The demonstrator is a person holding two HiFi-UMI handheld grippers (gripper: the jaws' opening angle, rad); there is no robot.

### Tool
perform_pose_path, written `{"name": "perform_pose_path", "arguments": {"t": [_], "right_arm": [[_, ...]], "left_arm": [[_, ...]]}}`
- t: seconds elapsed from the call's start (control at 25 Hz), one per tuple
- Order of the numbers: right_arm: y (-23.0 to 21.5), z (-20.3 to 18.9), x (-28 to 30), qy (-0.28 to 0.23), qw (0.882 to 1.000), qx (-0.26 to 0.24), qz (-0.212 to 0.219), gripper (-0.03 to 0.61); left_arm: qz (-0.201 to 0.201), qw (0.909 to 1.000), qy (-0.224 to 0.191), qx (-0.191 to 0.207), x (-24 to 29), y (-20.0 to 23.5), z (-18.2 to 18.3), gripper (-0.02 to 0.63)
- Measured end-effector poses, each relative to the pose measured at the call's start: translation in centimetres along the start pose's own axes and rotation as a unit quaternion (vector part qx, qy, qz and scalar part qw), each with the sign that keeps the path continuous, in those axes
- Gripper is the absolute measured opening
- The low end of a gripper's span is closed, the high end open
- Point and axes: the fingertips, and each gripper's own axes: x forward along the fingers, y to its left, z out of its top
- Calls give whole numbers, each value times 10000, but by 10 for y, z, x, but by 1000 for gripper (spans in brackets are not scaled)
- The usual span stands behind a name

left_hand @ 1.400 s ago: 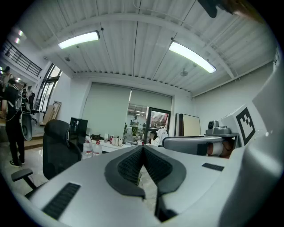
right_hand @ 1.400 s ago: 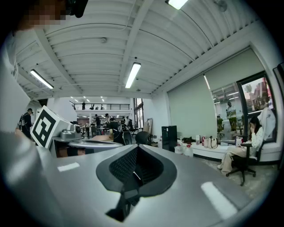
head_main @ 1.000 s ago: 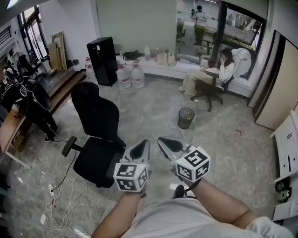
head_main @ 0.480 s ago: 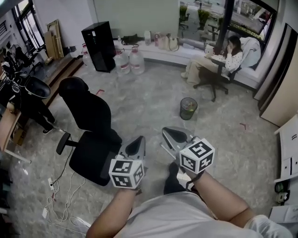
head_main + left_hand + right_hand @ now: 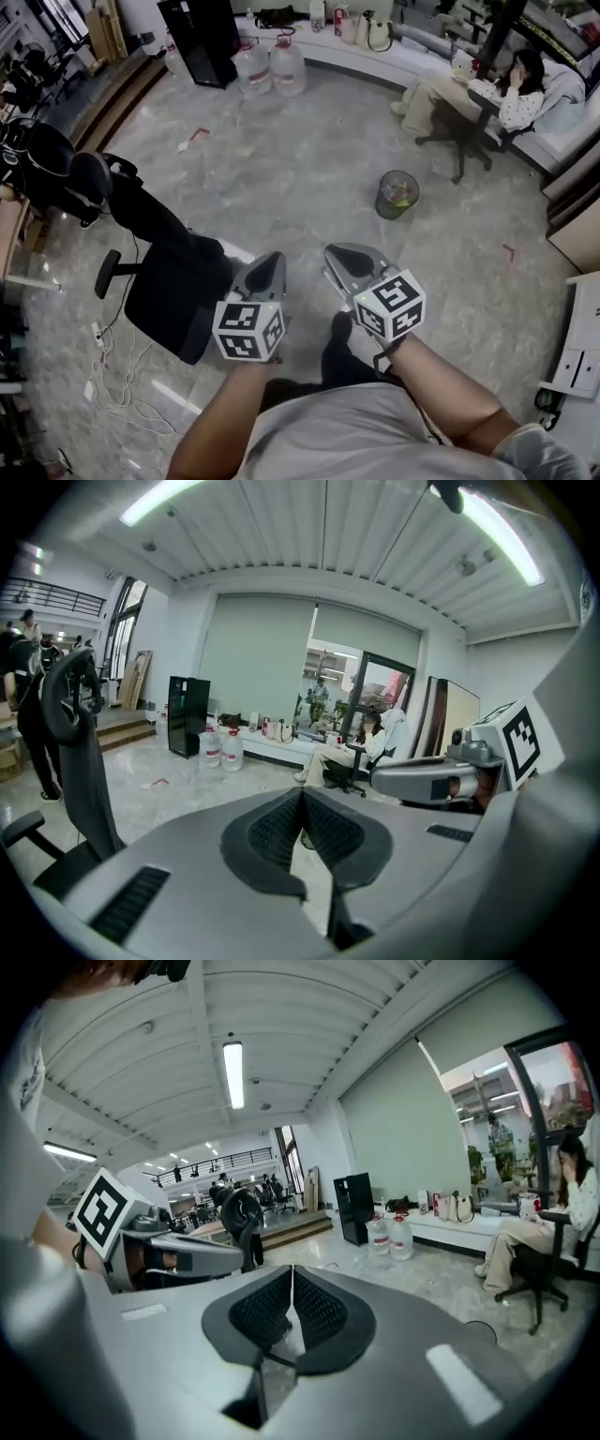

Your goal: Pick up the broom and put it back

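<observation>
Head view: chair (image 5: 173,291) beside left gripper (image 5: 272,262)

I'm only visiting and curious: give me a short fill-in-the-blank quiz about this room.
The office chair beside the left gripper is ___.
The waste bin stands on the ___.
In the head view, right of the tall cabinet stand ___ water jugs.
Missing words: black; floor; two.

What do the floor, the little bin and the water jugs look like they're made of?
The floor looks like polished stone or stone-look tile: grey veining, glossy reflections. The bin seems dark wire mesh; contents show through. The jugs look translucent plastic with red caps.
</observation>
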Motion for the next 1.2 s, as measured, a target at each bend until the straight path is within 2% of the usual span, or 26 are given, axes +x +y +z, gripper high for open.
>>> {"name": "perform_pose_path", "arguments": {"t": [0.16, 0.24, 0.32, 0.48, 0.64, 0.96, 1.2], "right_arm": [[-59, -50, 60, 599, 9980, 143, 135, 16], [-84, -90, 91, 940, 9953, 219, 106, 18], [-109, -143, 116, 1355, 9903, 292, 27, 22], [-169, -254, 178, 2065, 9783, -39, -147, 30], [-217, -369, 220, 2644, 9641, 164, -162, 34], [-256, -602, 305, 3568, 9316, 687, -26, 78], [-278, -746, 357, 4046, 9123, 636, -23, 106]], "left_arm": [[190, 9995, 198, -148, 70, 41, -22, 6], [266, 9985, 379, -304, 101, 66, -50, 6], [256, 9961, 682, -494, 129, 83, -95, 6], [65, 9905, 1209, -649, 193, 113, -202, 6], [49, 9825, 1560, -1020, 241, 135, -306, 6], [-37, 9725, 1949, -1273, 315, 190, -463, 6], [60, 9671, 2114, -1413, 348, 237, -571, 8]]}}
